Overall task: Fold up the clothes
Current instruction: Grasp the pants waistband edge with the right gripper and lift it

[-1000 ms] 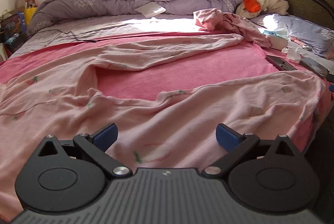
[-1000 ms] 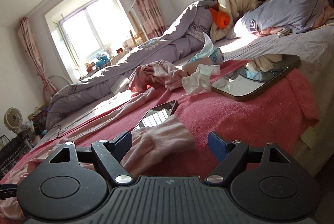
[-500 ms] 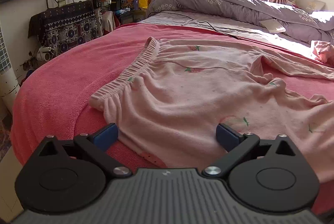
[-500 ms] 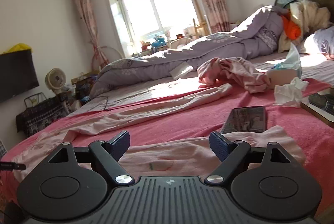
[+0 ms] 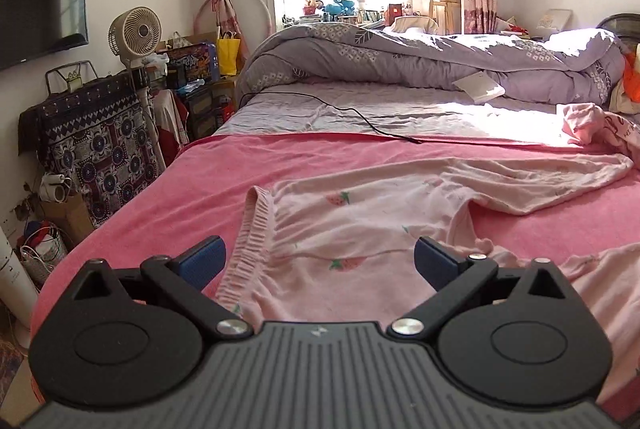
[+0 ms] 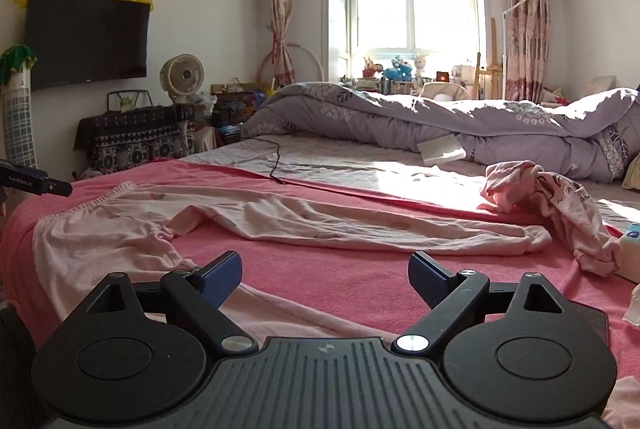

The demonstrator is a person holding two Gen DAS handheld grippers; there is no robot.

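Pale pink pyjama trousers [image 5: 360,225] with strawberry prints lie spread on the pink bed cover [image 5: 224,181], waistband at the left and one leg [image 6: 360,225] stretching right. My left gripper [image 5: 318,261] hovers open above the waistband end, with nothing between its blue pads. My right gripper [image 6: 324,279] hangs over the cover between the two legs; its jaws are opening and hold nothing. A crumpled pink garment [image 6: 552,205] lies at the right. The tip of the left gripper [image 6: 36,183] shows at the left edge of the right wrist view.
A rolled lilac duvet [image 5: 420,57] and a white booklet [image 5: 478,87] lie across the far side of the bed. A black cable [image 5: 360,117] trails over the grey sheet. A fan [image 5: 134,37], a covered cabinet [image 5: 92,133] and a wall television [image 6: 84,41] stand left of the bed.
Both views have swung left, from the headboard side to the window and the foot of the bed. The right gripper levelled out of its tilt and its jaws widened a little. Nothing was grasped.
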